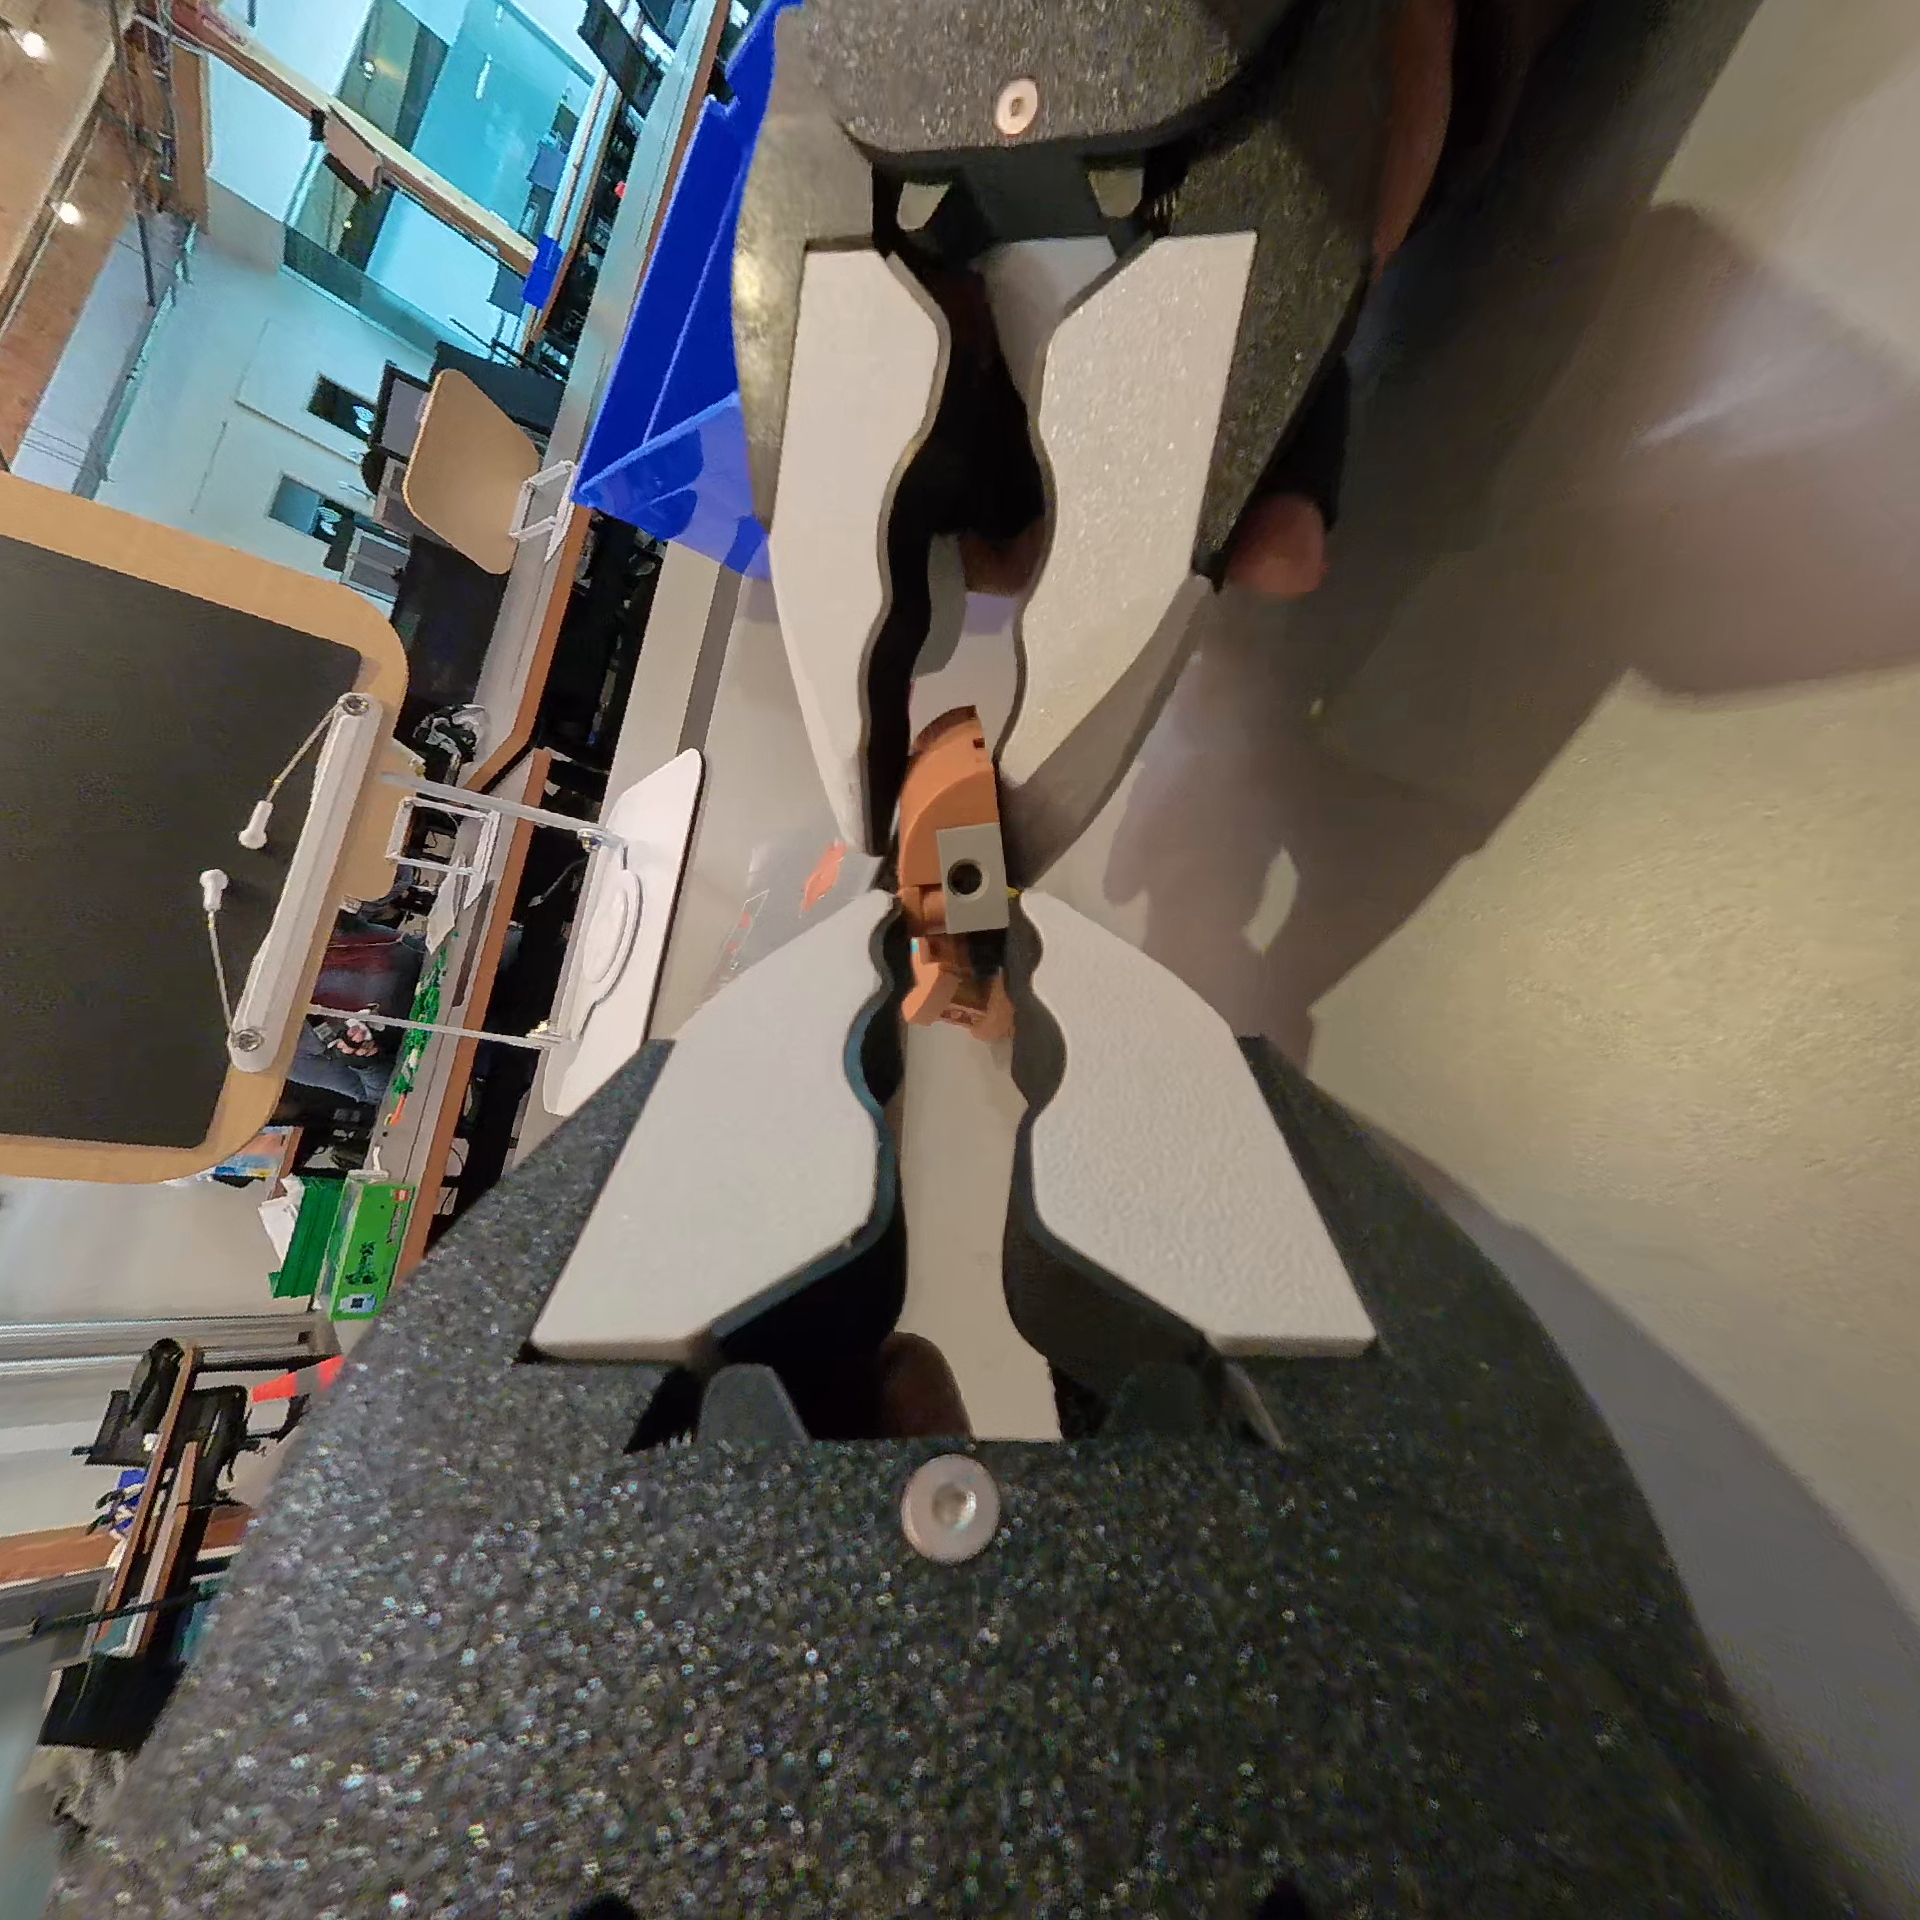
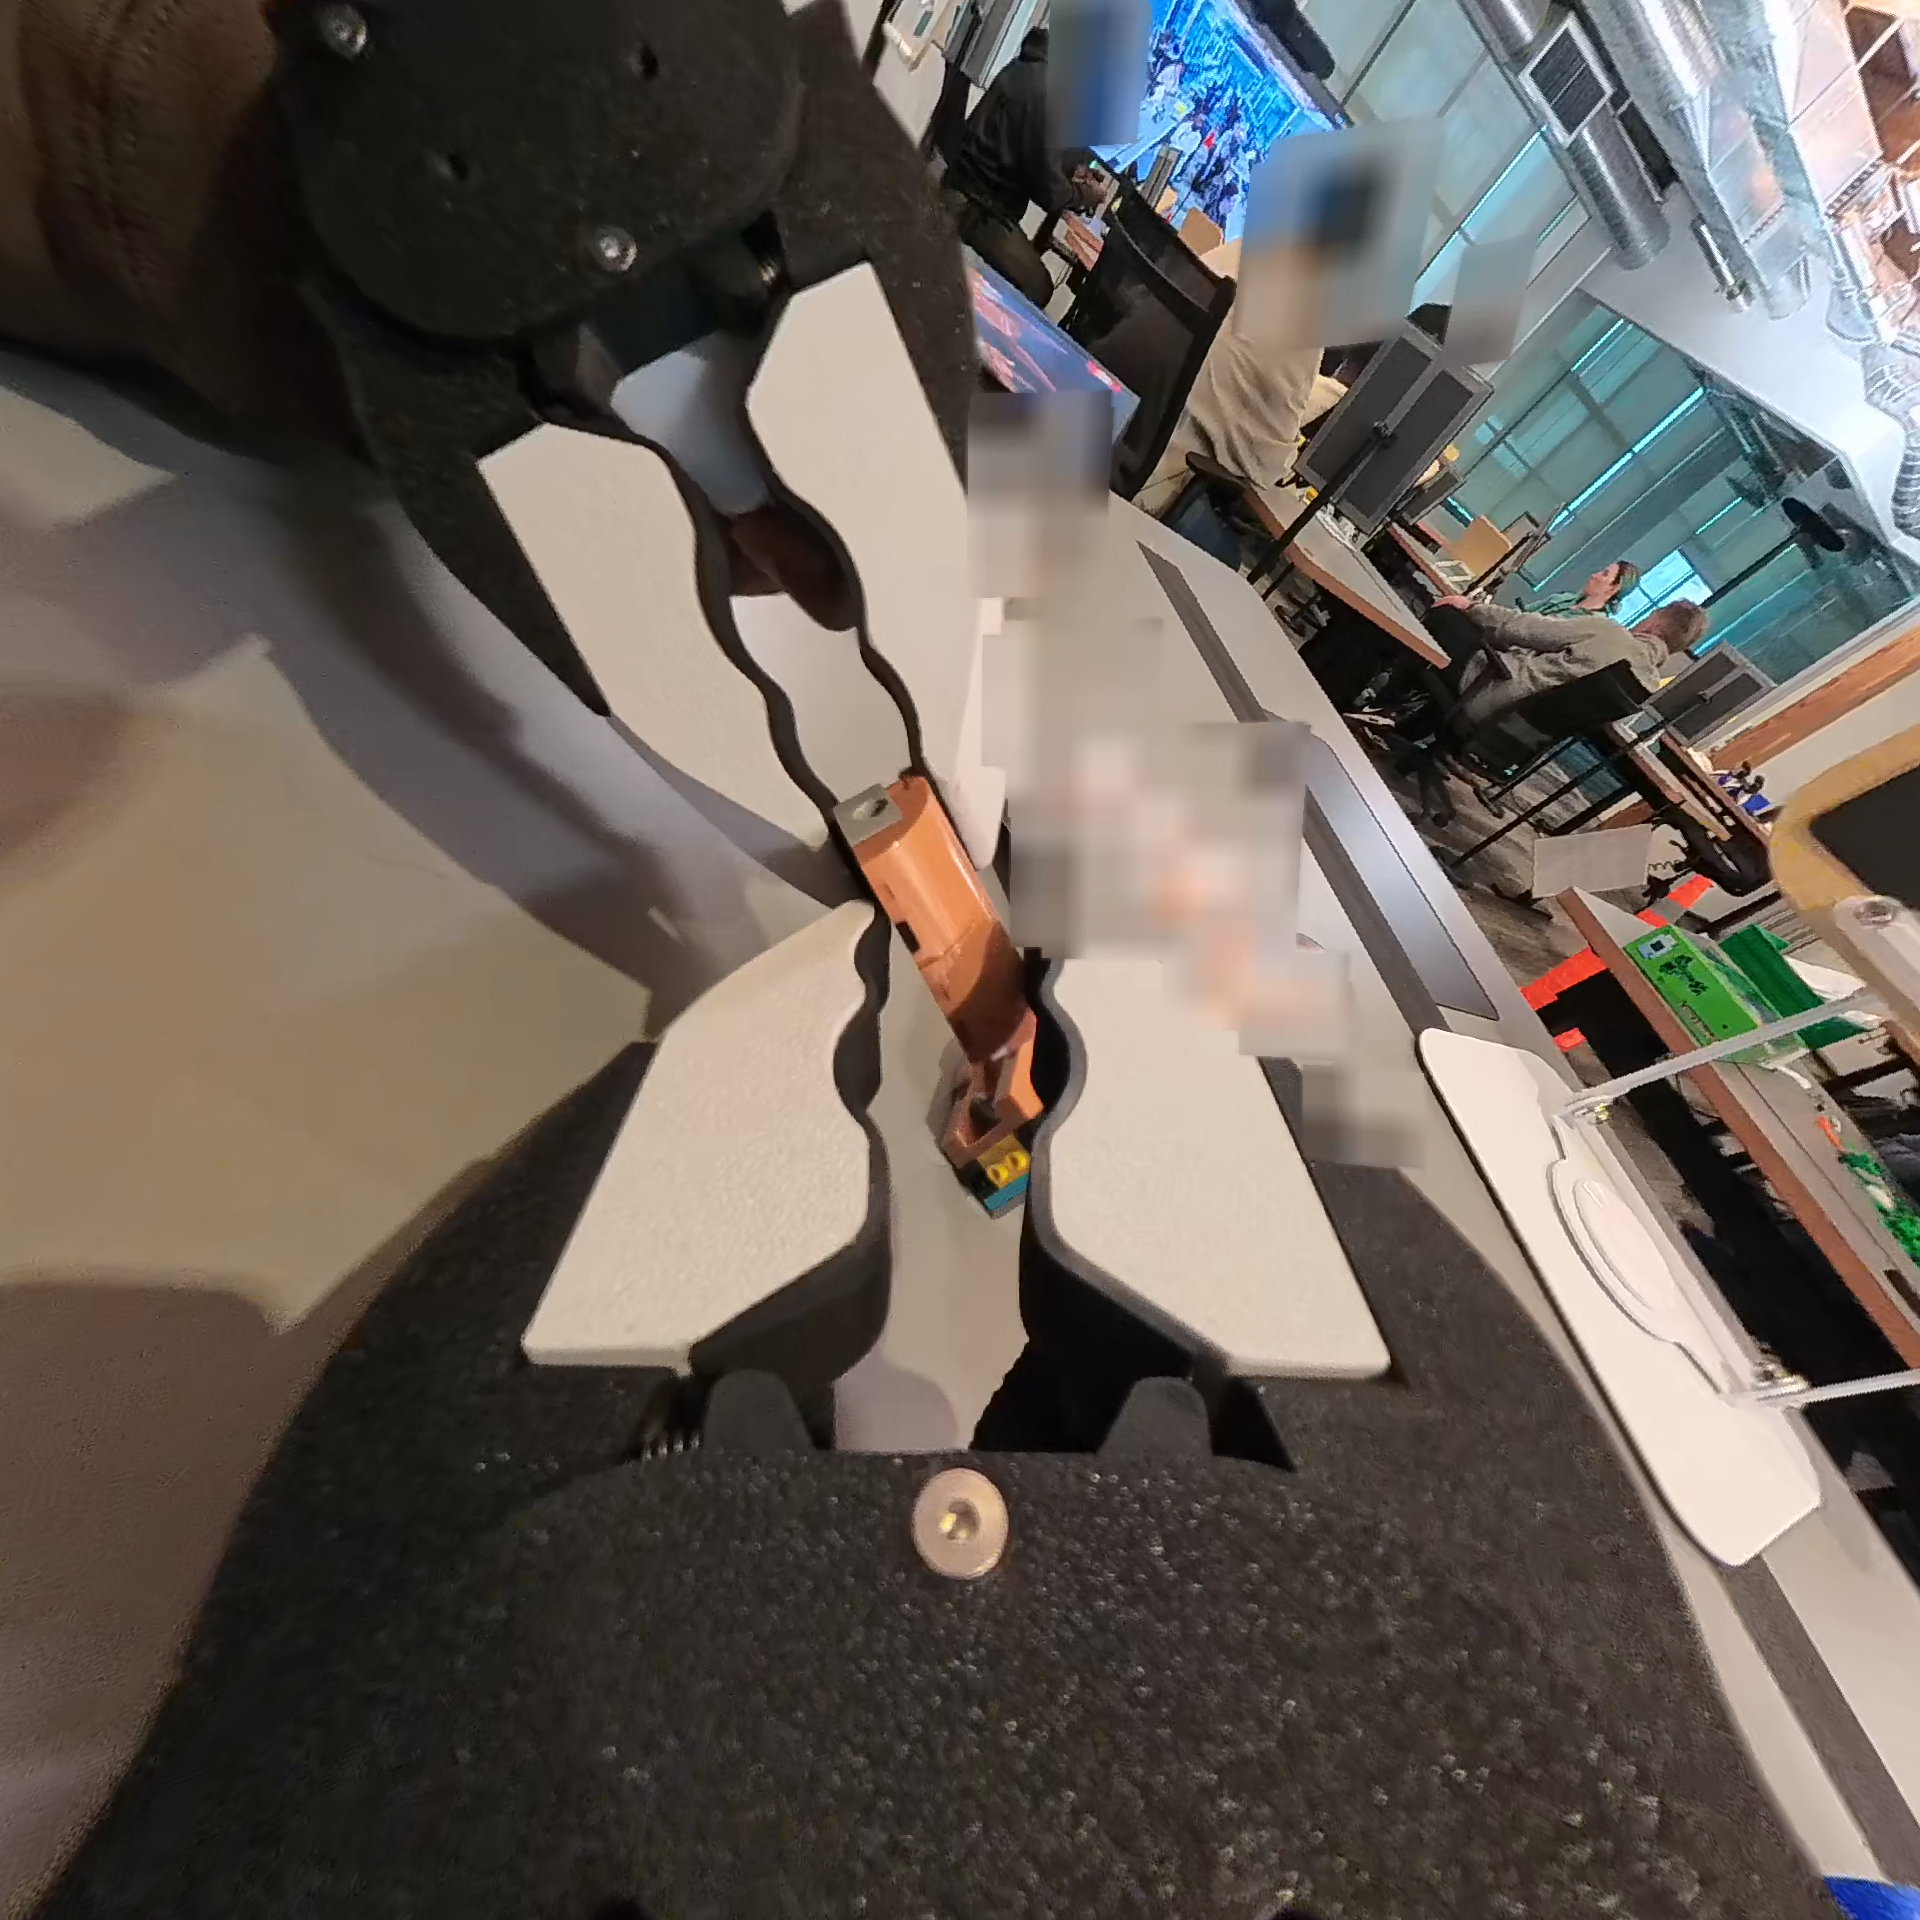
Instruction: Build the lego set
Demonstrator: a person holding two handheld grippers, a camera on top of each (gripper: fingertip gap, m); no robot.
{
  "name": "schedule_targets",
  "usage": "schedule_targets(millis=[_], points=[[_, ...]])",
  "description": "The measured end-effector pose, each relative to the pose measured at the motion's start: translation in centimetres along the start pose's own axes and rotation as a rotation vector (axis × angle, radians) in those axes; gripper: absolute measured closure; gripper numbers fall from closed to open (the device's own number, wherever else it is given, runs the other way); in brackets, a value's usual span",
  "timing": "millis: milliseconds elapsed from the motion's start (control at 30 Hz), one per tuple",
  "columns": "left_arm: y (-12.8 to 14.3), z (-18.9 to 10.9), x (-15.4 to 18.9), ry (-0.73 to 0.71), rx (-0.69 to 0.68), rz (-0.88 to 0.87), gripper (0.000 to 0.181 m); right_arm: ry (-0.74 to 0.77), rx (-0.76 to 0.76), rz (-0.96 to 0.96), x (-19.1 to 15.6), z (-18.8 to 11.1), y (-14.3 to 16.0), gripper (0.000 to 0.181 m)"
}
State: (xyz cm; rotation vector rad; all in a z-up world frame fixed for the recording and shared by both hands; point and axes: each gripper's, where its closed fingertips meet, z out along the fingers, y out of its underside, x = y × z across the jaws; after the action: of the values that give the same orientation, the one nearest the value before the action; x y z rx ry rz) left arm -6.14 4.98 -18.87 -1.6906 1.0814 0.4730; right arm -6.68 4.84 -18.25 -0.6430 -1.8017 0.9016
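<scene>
Item: brown lego assembly (image 1: pixel 951 821), grey holed brick at one end, held off the table between both claws. Left gripper (image 1: pixel 951 914) and right gripper (image 2: pixel 961 971) clamp opposite ends. Light, rigid; joints likely fragile, so grip the solid brown body.

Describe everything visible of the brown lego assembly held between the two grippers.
The brown lego assembly is a slim, elongated build of glossy plastic bricks, held in the air above the grey table. A small grey brick with a round hole caps one end; yellow and teal pieces sit at the other. The left gripper and right gripper meet tip to tip, each clamping it.
</scene>
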Motion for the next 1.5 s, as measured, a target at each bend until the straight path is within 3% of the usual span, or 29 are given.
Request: schedule_targets(millis=[367,667,833,967,1100,1167,1333,1500], points=[[0.2,0.2,-0.4,-0.071,-0.026,0.103,0.164,0.017,-0.027,-0.093,0.0,0.0,0.4,0.151],[0.1,0.2,0.2,-0.040,-0.024,0.137,0.164,0.065,-0.055,-0.398,-0.4,0.2,0.5,0.146],[-0.3,0.3,0.6,-0.029,-0.015,0.168,0.164,0.081,-0.061,-0.488,-0.8,0.4,0.5,0.161],[-0.2,0.5,0.4,-0.059,-0.018,0.203,0.164,0.111,-0.072,-0.501,-0.6,0.5,0.7,0.162],[0.1,0.6,-0.6,-0.114,-0.019,0.146,0.161,0.193,-0.063,-0.535,0.4,0.2,0.6,0.163],[0.5,0.4,-0.6,-0.088,-0.004,0.099,0.148,0.203,-0.055,-0.547,0.5,0.1,0.7,0.163],[0.7,-0.1,0.5,0.076,0.113,-0.141,0.145,0.202,-0.045,-0.554,0.5,-0.1,0.9,0.164],[0.0,-0.4,1.3,0.150,0.166,-0.188,0.146,0.188,-0.051,-0.609,0.1,0.0,1.0,0.164]])
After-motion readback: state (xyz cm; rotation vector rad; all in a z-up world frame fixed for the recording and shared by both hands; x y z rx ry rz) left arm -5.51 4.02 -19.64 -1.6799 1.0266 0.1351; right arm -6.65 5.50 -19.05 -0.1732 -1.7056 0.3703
